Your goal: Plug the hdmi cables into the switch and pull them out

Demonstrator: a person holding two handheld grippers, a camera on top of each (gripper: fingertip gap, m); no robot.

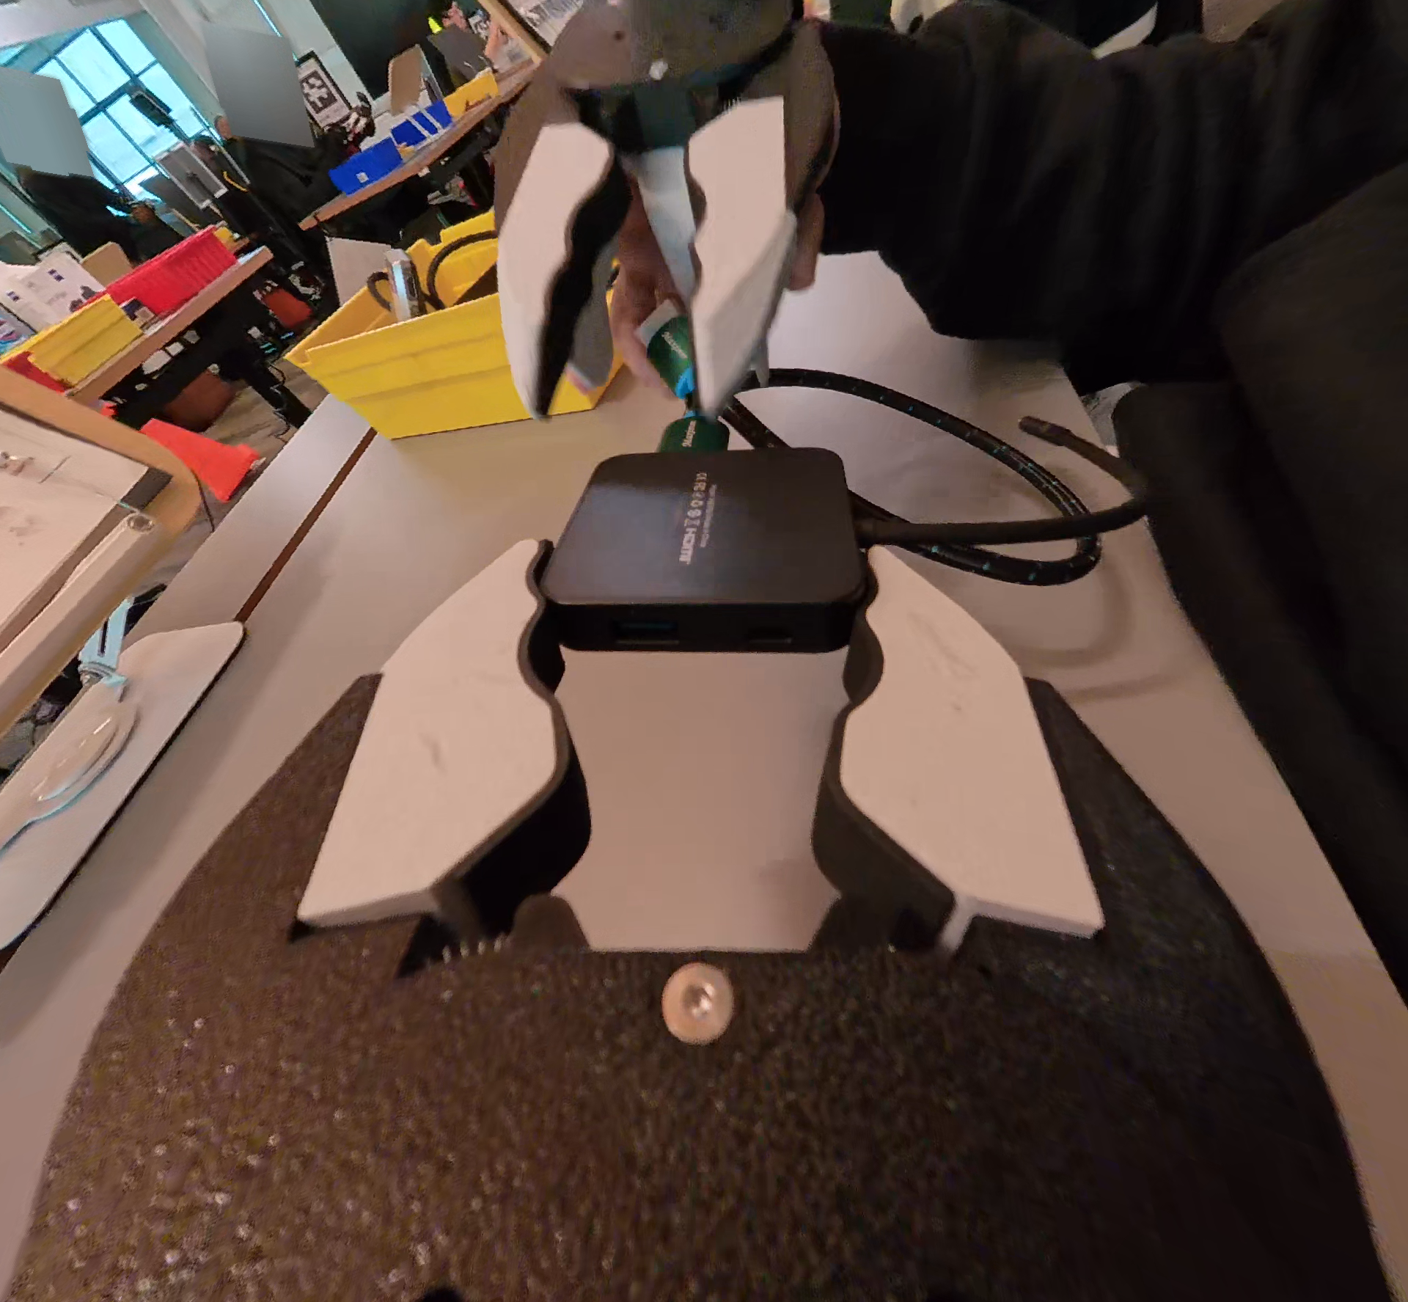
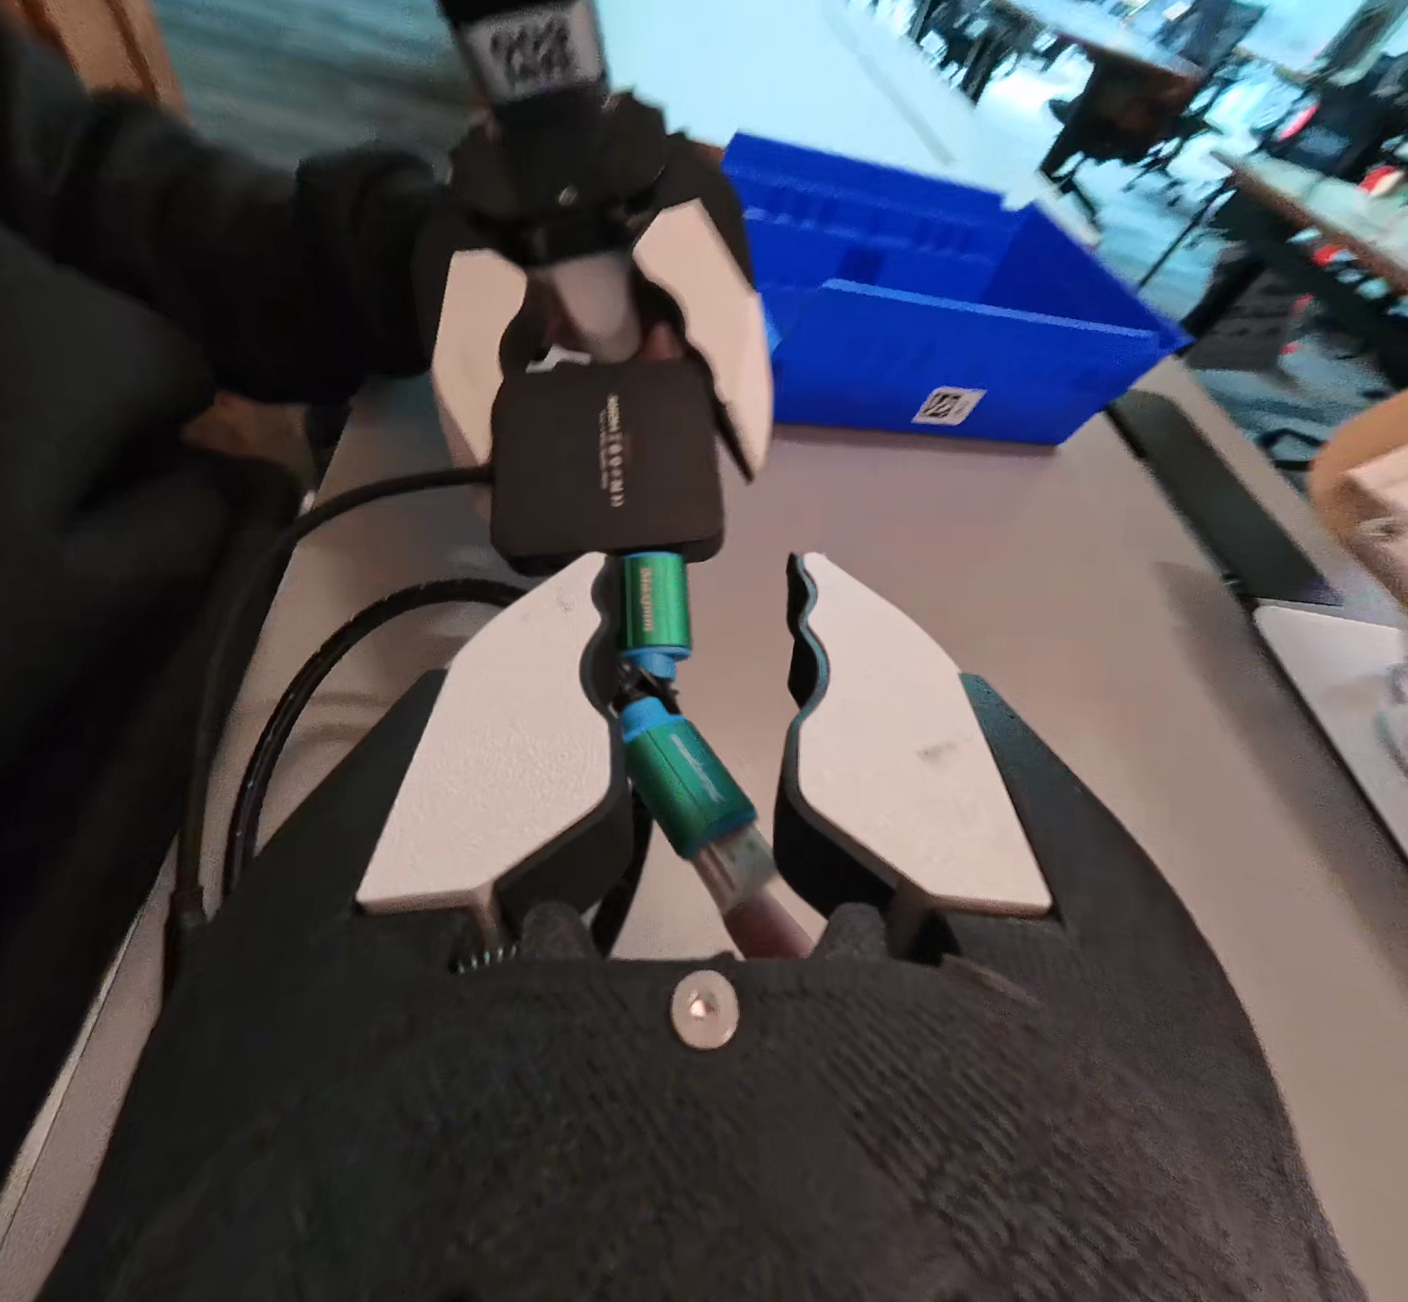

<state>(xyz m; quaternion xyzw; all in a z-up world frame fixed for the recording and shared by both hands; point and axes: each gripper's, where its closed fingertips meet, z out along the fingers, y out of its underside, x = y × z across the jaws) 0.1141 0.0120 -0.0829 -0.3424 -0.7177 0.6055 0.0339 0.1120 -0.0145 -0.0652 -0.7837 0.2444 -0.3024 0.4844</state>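
The left gripper [image 1: 701, 602] clamps the black HDMI switch [image 1: 705, 541]; the right gripper's [image 2: 697, 579] fingers gape, seemingly loose around the green plugs [image 2: 654, 610].

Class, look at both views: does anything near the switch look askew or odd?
Yes. One green plug sits in the switch, but the short cable behind it kinks sharply, so the second green plug lies crooked between the open fingers of the right hand-held gripper.

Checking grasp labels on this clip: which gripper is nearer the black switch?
Left. The left gripper clamps the switch by its sides. The right gripper is open just off its far edge, around the plugged-in green connector.
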